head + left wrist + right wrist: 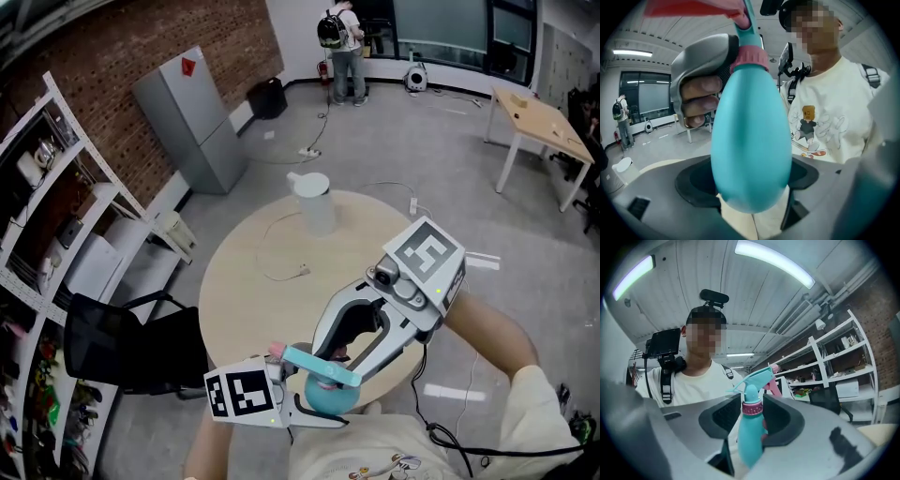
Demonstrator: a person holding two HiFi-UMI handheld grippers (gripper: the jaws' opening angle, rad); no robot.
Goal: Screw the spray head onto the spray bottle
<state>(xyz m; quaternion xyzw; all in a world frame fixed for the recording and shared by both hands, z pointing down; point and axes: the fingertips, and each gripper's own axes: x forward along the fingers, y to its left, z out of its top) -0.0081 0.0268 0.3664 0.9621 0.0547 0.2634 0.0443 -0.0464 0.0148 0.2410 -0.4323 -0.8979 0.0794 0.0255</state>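
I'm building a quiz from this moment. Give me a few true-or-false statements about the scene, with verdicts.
1. The left gripper clamps the bottle by its body. True.
2. The spray head lies on the table. False: it sits on the bottle's neck, with the right gripper's jaws at its collar.
3. A white jug stands on the table. True.
4. The collar is white. False: it is pink.
5. The bottle stands on the table. False: it is held up off it.
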